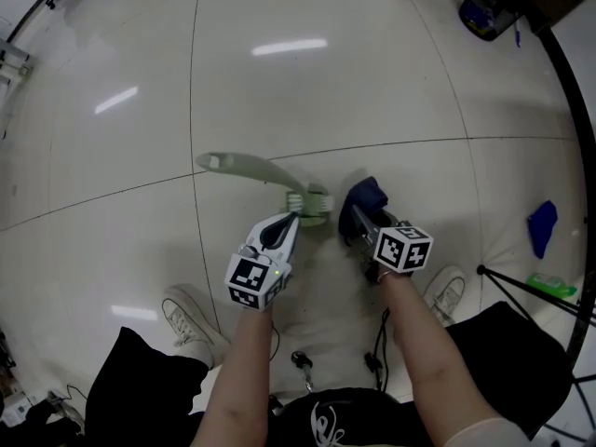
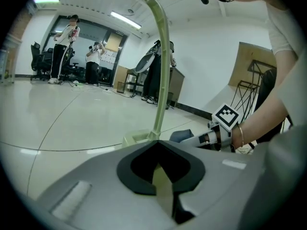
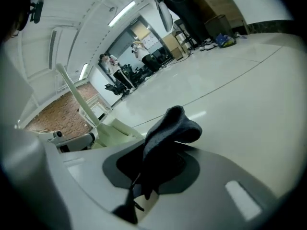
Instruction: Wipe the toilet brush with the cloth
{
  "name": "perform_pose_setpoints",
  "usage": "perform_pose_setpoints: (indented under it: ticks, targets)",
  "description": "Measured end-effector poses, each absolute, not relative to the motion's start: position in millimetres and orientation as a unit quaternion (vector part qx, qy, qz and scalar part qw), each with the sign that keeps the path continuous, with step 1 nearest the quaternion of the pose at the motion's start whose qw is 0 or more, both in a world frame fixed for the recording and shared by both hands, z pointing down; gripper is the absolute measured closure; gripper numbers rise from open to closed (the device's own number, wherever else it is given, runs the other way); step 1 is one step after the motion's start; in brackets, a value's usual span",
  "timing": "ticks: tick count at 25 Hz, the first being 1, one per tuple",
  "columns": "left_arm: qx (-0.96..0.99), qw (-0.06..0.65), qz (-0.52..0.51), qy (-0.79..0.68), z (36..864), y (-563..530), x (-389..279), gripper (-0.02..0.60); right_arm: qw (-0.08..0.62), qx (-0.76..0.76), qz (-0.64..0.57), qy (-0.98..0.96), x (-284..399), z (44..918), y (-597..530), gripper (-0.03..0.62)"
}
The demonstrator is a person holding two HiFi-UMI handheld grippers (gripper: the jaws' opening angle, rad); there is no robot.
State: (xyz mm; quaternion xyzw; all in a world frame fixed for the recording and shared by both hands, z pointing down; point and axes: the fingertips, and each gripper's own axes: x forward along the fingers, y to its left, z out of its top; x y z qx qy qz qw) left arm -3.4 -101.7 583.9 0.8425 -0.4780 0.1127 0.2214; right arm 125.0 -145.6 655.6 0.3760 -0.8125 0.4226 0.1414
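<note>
My L gripper [image 1: 291, 220] had its fingers shut on the pale green toilet brush [image 1: 253, 168] near the head; the handle ran up-left, away from me. R gripper [image 1: 361, 220] pinched the dark blue cloth [image 1: 367, 196], just right of the brush head.

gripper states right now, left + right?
Left gripper: shut on the toilet brush, near its head.
Right gripper: shut on the cloth.

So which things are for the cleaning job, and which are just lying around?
For the job:
- toilet brush, held in the left gripper
- cloth, held in the right gripper

Just lying about:
- blue rag on the floor
- green thing beside it
</note>
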Motion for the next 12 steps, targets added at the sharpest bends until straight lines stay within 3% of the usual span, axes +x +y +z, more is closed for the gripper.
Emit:
perform_pose_setpoints:
  ticks: [5,12]
  targets:
    - [0.843,0.22,0.114,-0.478,584,-105,-5,0.575,0.198,0.327,0.422,-0.822,87,671,-156,0.519]
    - [0.849,0.221,0.106,-0.469,583,-107,-3,0.575,0.165,0.307,0.503,-0.791,77,682,-141,0.519]
